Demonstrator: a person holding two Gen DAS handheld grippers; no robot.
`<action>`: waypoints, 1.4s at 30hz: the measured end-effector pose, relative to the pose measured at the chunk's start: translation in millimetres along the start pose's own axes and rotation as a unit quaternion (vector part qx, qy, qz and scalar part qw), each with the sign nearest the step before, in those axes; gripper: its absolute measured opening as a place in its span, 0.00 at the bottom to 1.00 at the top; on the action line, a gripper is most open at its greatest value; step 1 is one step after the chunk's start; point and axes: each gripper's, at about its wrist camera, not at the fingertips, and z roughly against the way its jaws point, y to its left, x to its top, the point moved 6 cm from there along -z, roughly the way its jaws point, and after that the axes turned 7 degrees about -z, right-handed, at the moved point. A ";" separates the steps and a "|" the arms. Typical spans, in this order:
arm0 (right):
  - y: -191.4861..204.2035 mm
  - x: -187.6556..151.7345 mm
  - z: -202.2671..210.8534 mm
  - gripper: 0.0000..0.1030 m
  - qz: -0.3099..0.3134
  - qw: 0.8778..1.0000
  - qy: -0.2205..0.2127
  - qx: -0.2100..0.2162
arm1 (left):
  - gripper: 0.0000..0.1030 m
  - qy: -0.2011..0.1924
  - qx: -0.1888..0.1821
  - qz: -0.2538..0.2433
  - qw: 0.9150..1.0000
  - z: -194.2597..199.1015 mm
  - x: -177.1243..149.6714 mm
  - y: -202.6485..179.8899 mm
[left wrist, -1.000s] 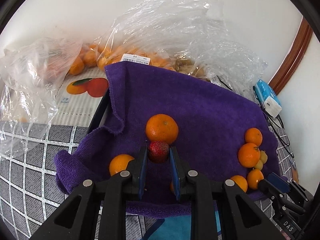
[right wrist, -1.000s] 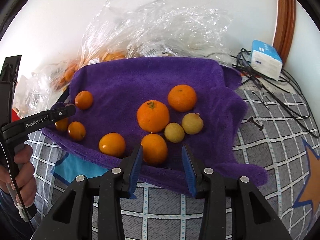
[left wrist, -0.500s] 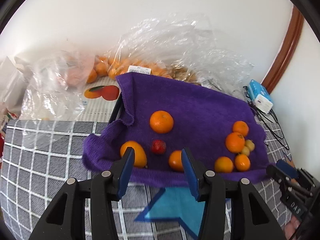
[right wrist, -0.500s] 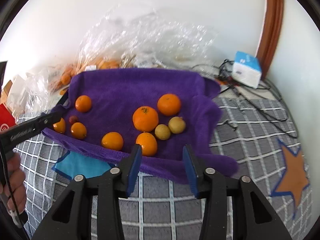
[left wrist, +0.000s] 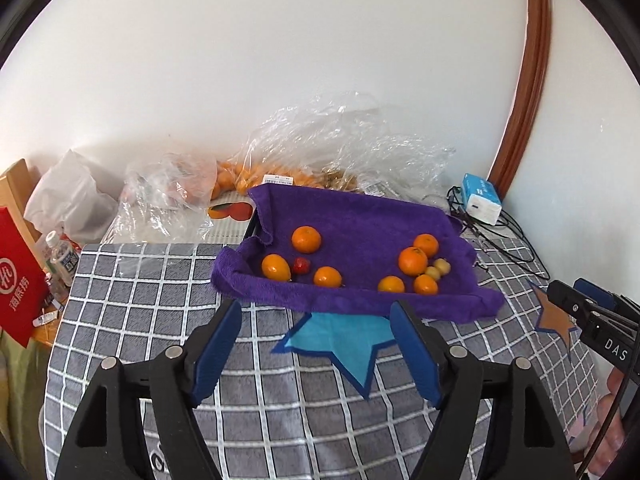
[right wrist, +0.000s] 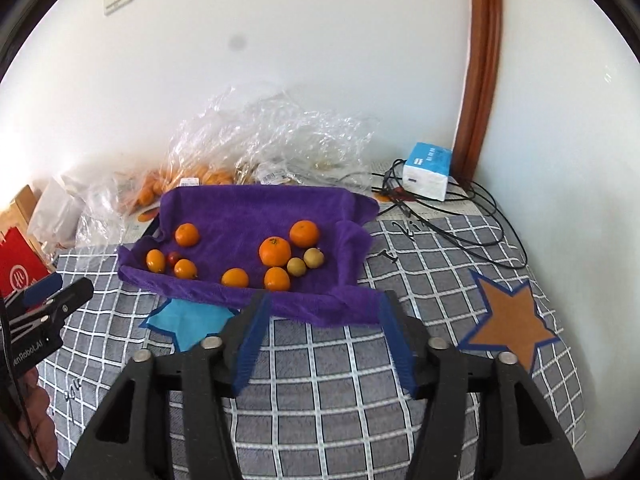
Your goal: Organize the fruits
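A purple towel [left wrist: 360, 216] [right wrist: 248, 216] lies on the checked blanket and carries the fruit. On its left sit three oranges [left wrist: 306, 239] around a small red strawberry [left wrist: 301, 266] [right wrist: 173, 257]. On its right lie several oranges [right wrist: 274, 251] and two yellow-green fruits [right wrist: 313, 257]. My left gripper [left wrist: 316, 312] hangs well back from the towel's near edge, jaws opening, nothing between them. My right gripper [right wrist: 324, 300] is likewise back over the blanket, jaws opening and empty.
Clear plastic bags [left wrist: 344, 148] holding more oranges lie against the wall behind the towel. A blue-and-white box [right wrist: 426, 176] and black cables [right wrist: 460, 220] sit at the back right. A red box [left wrist: 18, 272] and a small bottle [left wrist: 60, 256] stand at the left. Star patches mark the blanket [right wrist: 340, 360].
My left gripper let go of the strawberry, which now lies on the towel, and both grippers pulled up and back while their jaws widened.
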 end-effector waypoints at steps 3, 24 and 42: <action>-3.2 -9.8 19.3 0.73 0.006 1.000 -0.015 0.002 | 0.81 -0.012 0.003 0.003 1.000 19.0 -6.3 -5.4; -27.7 -43.5 88.7 0.95 0.001 0.998 -0.054 -0.016 | 0.94 -0.063 0.025 -0.016 0.998 93.1 -27.3 -31.5; -30.9 -45.8 95.8 0.95 -0.001 0.998 -0.059 -0.013 | 0.94 -0.062 0.029 -0.016 0.998 97.0 -30.4 -34.4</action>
